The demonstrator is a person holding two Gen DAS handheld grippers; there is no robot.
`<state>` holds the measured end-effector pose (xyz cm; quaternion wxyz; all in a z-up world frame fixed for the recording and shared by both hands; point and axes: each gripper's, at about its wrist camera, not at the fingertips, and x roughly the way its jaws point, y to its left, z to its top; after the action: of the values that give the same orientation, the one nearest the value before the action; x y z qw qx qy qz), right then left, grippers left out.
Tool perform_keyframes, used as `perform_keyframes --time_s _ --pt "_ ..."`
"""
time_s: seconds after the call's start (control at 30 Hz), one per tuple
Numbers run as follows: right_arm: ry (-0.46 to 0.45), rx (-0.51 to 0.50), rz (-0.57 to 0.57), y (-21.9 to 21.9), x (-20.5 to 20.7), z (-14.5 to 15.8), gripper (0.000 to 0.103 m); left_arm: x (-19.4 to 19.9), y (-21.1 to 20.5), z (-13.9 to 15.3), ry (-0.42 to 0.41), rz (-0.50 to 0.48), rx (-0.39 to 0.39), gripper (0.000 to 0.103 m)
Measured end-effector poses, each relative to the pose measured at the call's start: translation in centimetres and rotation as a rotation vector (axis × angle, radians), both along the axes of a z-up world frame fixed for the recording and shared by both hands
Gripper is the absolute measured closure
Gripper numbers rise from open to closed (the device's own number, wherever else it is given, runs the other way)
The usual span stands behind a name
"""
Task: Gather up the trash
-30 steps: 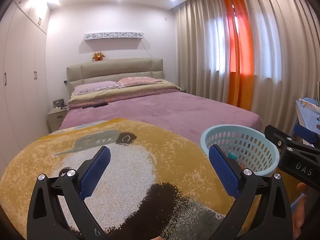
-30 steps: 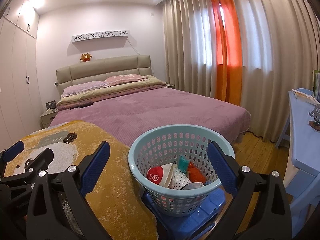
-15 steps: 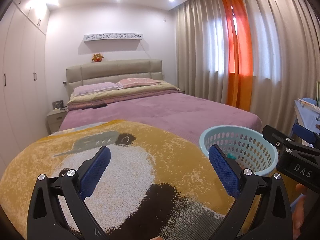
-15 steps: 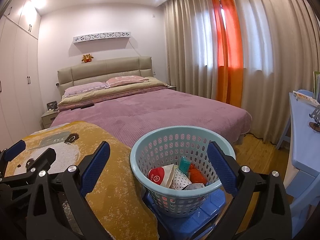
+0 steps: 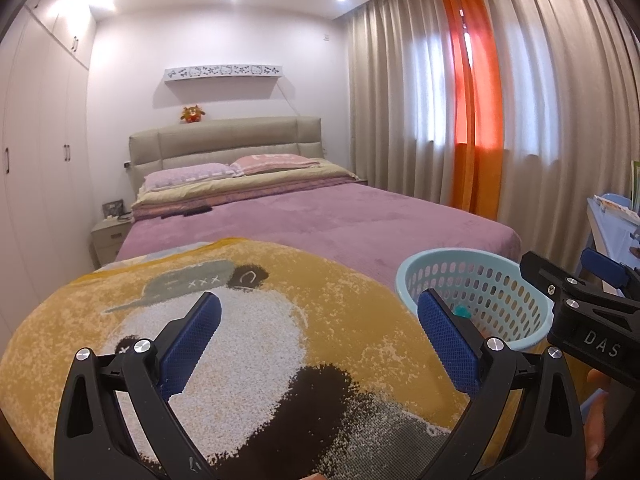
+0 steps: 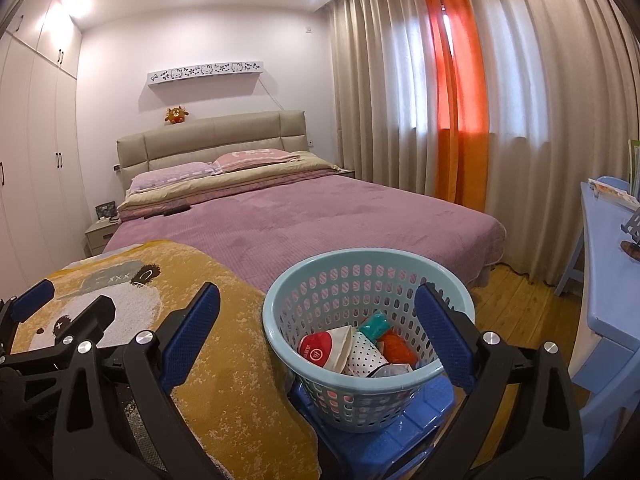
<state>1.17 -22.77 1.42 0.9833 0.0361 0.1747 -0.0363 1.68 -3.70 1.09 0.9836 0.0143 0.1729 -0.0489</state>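
So both grippers, right gripper (image 6: 316,328) and left gripper (image 5: 318,338), are spread wide with nothing in them. Just ahead of the right one, the pale blue perforated plastic basket (image 6: 280,344) on a blue plastic stool (image 6: 404,428) already holds the crumpled wrappers and paper cups (image 6: 354,350), probably raised for easy drops. Ahead of the left gripper there's only yellow panda-print blanket (image 5: 320,280), then purple bed (image 5: 360,220).

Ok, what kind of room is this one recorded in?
A home bedroom, likely a child's: a made bed with pillows, built-in wardrobes, and a plush toy on the headboard. A trash basket sits on a blue stool.
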Motion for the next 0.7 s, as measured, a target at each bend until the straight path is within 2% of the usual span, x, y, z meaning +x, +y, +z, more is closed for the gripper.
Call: perform_keyframes --time_s 0.7 --pt "-0.002 -0.001 0.001 0.18 0.00 -0.21 0.010 -0.43 -0.17 0.31 -0.003 -0.024 0.015 0.007"
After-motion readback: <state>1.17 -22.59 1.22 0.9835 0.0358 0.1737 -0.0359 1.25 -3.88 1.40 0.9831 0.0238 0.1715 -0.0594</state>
